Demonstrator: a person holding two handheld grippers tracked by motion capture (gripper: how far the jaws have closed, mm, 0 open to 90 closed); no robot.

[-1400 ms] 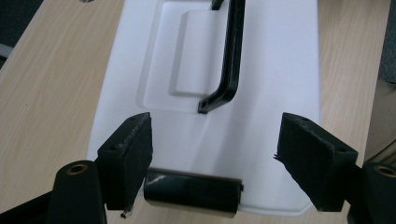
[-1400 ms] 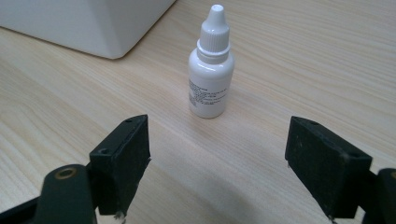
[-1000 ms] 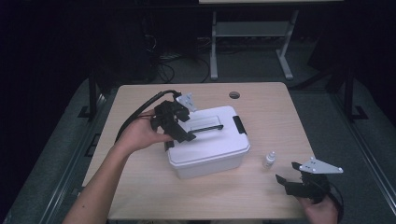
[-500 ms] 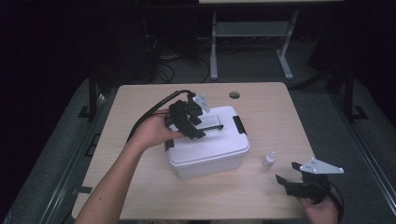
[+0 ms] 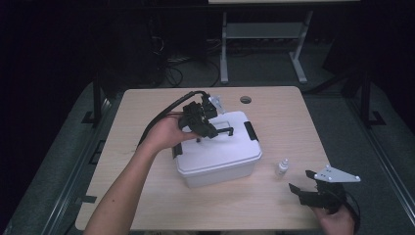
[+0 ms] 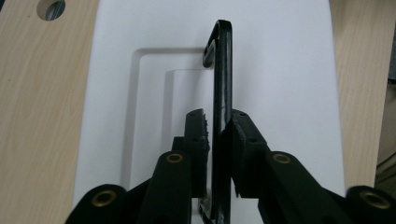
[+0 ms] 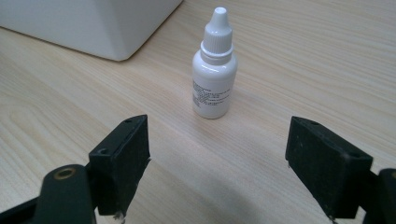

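gripping the black handle (image 6: 221, 84) on the lid of the white box (image 5: 220, 159) at mid-table (image 5: 147, 205), our left tongs (image 5: 215, 131) have just been closing on it. our right tongs (image 5: 299, 180) stand open, empty, facing the upright dropper bottle (image 7: 214, 70) beside the box.

We see a white box (image 5: 220, 156) with a black handle (image 6: 222, 84), a white bottle (image 7: 215, 79), and a light wood table (image 5: 147, 196).
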